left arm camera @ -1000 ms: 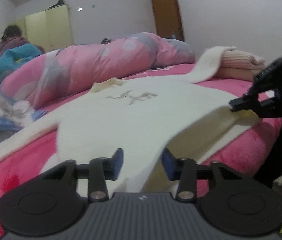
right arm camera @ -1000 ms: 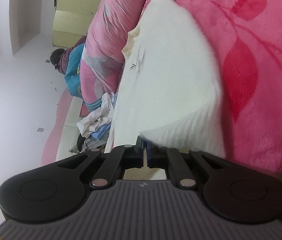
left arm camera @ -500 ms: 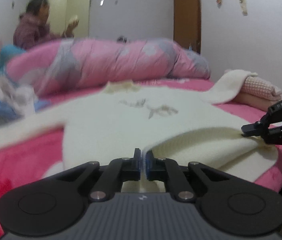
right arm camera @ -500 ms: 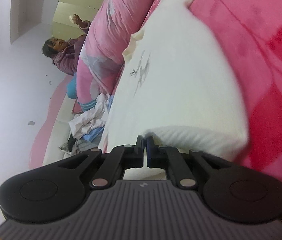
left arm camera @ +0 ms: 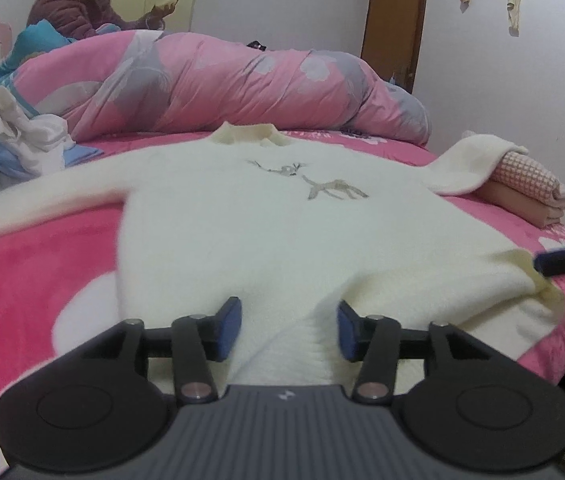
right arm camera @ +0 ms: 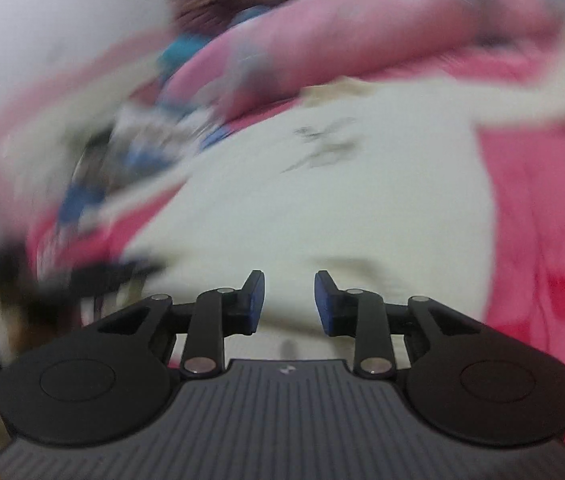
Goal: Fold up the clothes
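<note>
A bed covered with a pink blanket (left arm camera: 42,264) carries everything here. A cream sweater (left arm camera: 282,216) lies spread flat on it, front up, sleeves out to both sides. Beyond the sweater's collar lies a long rolled pink quilt (left arm camera: 222,84). Left of the sweater sits a heap of white and blue clothes (left arm camera: 10,136); right of it, a folded pink stack (left arm camera: 530,184) under one sleeve's end.

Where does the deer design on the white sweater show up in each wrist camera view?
Left wrist view: deer design sits just right of centre, upper-middle, on the white sweater.
Right wrist view: blurred grey marks just above centre, right of middle.
Shared landmark: the rolled pink quilt behind the sweater's collar.
</note>
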Motion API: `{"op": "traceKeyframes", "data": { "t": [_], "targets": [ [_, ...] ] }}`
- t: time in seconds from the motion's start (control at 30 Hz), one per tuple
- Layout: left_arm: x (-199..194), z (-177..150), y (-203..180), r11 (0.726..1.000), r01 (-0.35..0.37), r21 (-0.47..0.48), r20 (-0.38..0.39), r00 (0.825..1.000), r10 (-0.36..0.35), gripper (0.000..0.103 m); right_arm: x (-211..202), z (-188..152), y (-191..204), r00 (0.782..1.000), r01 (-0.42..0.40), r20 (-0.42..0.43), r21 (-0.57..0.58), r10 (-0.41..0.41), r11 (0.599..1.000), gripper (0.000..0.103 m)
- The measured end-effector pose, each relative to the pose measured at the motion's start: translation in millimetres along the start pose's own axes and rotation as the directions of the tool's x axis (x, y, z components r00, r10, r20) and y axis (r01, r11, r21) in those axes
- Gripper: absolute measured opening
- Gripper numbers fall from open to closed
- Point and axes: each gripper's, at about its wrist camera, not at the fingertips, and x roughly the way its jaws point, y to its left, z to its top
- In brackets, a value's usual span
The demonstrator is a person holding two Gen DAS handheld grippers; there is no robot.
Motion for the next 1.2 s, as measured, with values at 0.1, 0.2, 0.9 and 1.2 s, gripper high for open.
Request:
{"op": "traceKeyframes", "data": {
  "t": [0.1, 0.2, 0.9, 1.2],
  "targets": [
    [-2.7, 2.6, 2.0, 1.000, 0.000, -0.013, 0.019, 1.000, 0.001, 0.058, 8.6, -4.4, 31.6, 0.999, 0.003, -0.039, -0.182, -0.011, 0.983, 0.027],
    [-7.6, 5.3, 9.1, 0.999, 0.003, -0.043, 0.047, 0.999, -0.001, 0.068, 32.7, 1.4, 39.1, 0.996, 0.021, -0.080, -0.218, -0.040, 0.976, 0.027],
    [-47.6, 11.3, 28.4, 0.999, 0.014, -0.035, 0.080, 0.997, -0.011, 0.077, 52.3, 24.9, -58.2, 0.984, -0.167, 0.005, 0.397, 0.180, 0.903, 0.041],
    [-33.4, 2.8, 44.6, 0.992, -0.003, -0.125, 0.031, 1.000, 0.006, 0.077, 67.3, 23.2, -72.3, 0.987, -0.150, 0.017, 0.456, 0.160, 0.877, 0.040]
  ]
}}
